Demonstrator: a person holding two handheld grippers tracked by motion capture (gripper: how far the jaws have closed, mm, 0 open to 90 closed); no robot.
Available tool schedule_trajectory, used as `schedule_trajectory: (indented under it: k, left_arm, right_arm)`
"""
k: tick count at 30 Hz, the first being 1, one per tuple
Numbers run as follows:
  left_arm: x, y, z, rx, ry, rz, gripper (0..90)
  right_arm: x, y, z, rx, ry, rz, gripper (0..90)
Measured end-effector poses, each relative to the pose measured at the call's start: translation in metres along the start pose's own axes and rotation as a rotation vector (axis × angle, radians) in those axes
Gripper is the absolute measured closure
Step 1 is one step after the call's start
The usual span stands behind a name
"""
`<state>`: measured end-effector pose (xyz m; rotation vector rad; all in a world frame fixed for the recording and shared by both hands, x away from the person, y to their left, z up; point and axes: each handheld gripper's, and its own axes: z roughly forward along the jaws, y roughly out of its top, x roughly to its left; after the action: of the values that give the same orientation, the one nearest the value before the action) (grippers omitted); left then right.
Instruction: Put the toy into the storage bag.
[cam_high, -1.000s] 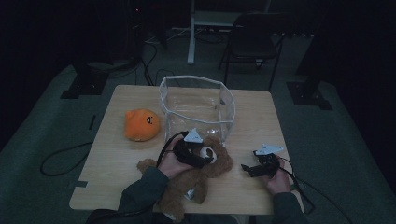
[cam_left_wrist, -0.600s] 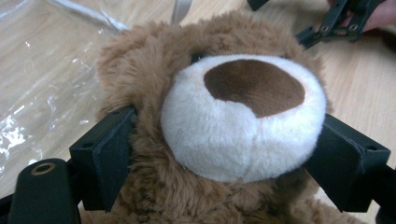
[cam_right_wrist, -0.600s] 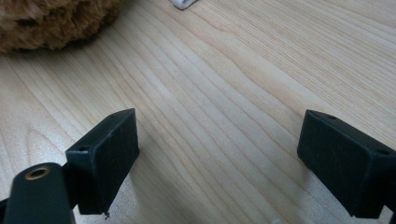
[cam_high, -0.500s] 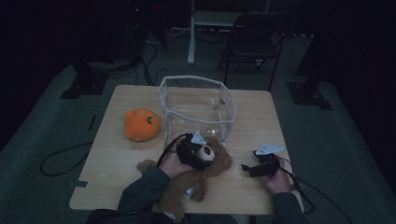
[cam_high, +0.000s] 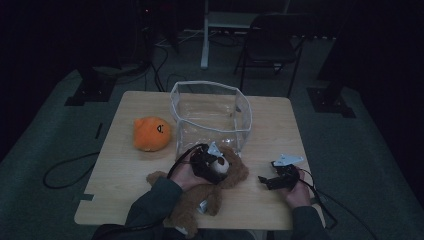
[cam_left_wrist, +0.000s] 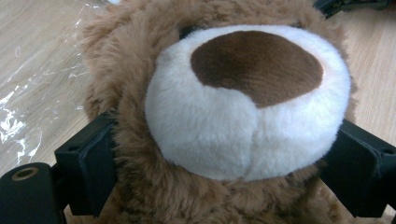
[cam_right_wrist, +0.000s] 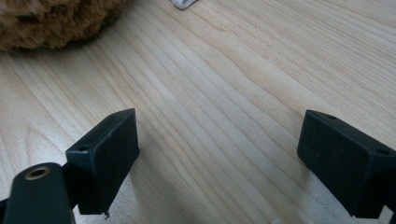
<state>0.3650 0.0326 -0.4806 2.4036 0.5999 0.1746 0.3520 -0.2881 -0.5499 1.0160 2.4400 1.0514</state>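
Note:
A brown teddy bear (cam_high: 232, 175) lies on the wooden table (cam_high: 125, 180) just in front of a clear plastic bin (cam_high: 212, 112). My left gripper (cam_high: 207, 162) is shut on the bear's head. In the left gripper view its black fingers (cam_left_wrist: 91, 161) press into the fur on both sides of the white muzzle (cam_left_wrist: 247, 116). My right gripper (cam_high: 267, 181) rests low over the table to the right of the bear. It stands open (cam_right_wrist: 219, 158) with only bare wood between its jaws. The bear's brown fur (cam_right_wrist: 51, 18) shows at the top left of the right gripper view.
An orange round plush (cam_high: 151, 133) sits left of the bin. Cables trail from both grippers across the table and over its edges. A chair (cam_high: 270, 45) and stands occupy the dark floor behind the table. A small white object (cam_right_wrist: 184, 3) lies near the bear.
The left gripper has shifted slightly with the bear's head, and the pale muzzle now shows from above. The right gripper has stayed in place.

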Motion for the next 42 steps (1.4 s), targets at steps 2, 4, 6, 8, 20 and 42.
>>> schedule_trajectory:
  k: [2,4,6,8,20,42]
  left_arm:
    - [0.000,-0.001,0.001,0.002,0.007,0.015,9.9]
    - [0.000,-0.001,0.002,0.009,0.015,0.036,9.8]
    - [0.000,-0.001,0.002,0.012,0.013,0.035,9.8]
    - [0.001,-0.001,0.002,0.014,0.013,0.033,9.9]
    - [-0.003,-0.004,-0.006,-0.031,0.023,0.044,39.1]
    - [-0.004,-0.025,-0.059,-0.283,0.005,0.037,47.4]
  right_arm:
    - [0.000,0.000,0.000,0.000,0.000,0.000,12.0]
    - [0.000,0.000,0.000,0.000,0.000,0.001,12.0]
    - [0.000,0.000,0.000,0.000,0.000,0.000,12.0]
    - [0.000,0.000,0.000,0.000,0.000,0.001,12.0]
    - [0.000,0.000,0.000,0.000,0.000,0.000,12.0]
    - [0.000,0.000,0.000,0.000,0.000,0.000,12.0]
